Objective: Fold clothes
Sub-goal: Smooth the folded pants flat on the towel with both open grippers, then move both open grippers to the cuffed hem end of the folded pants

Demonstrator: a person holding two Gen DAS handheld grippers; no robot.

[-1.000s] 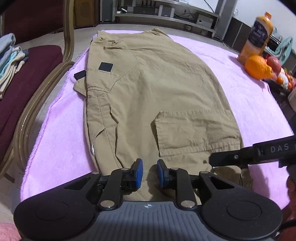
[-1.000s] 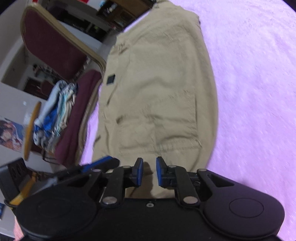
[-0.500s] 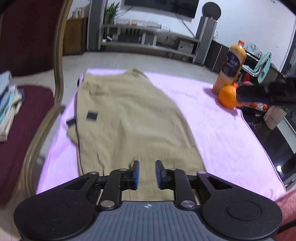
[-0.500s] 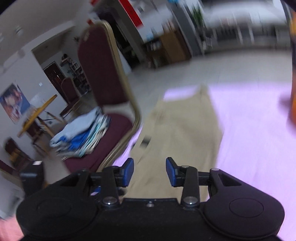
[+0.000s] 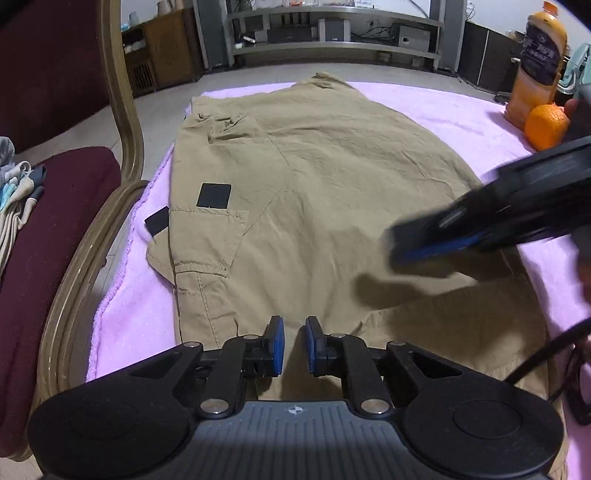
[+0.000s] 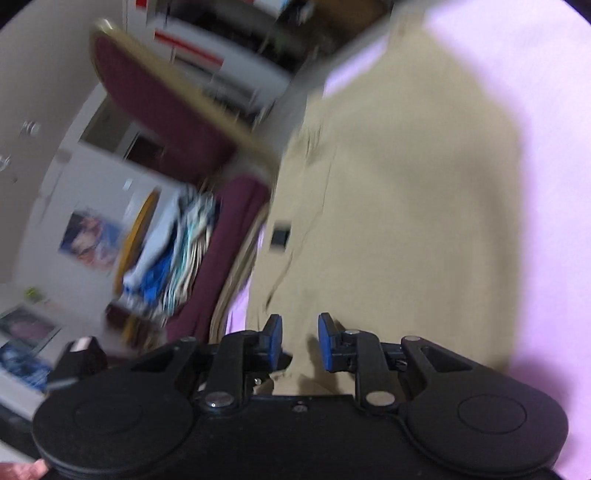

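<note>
Khaki cargo trousers [image 5: 332, 184] lie flat on a pink towel [image 5: 461, 110]; a black square patch [image 5: 214, 195] marks their left pocket. My left gripper [image 5: 293, 328] hovers over the near end of the cloth. Its jaws are closing, with a narrow gap and no fabric pinched between them. From the right, my right gripper [image 5: 402, 245] reaches in blurred over the trousers' right side. In the right wrist view that gripper [image 6: 299, 332] hangs above the trousers [image 6: 406, 203]; its jaws are closing with nothing gripped.
A maroon chair with a gold frame [image 5: 122, 122] stands close at the left, with a stack of folded clothes [image 5: 18, 184] on its seat. An orange juice bottle [image 5: 535, 62] and an orange [image 5: 546, 125] sit at the far right. Low shelves [image 5: 332, 33] line the back.
Both grippers lifted away from the near hem half a second ago, then came back down. The right gripper swung from the far right to over the trousers' right side. Both gaps narrowed.
</note>
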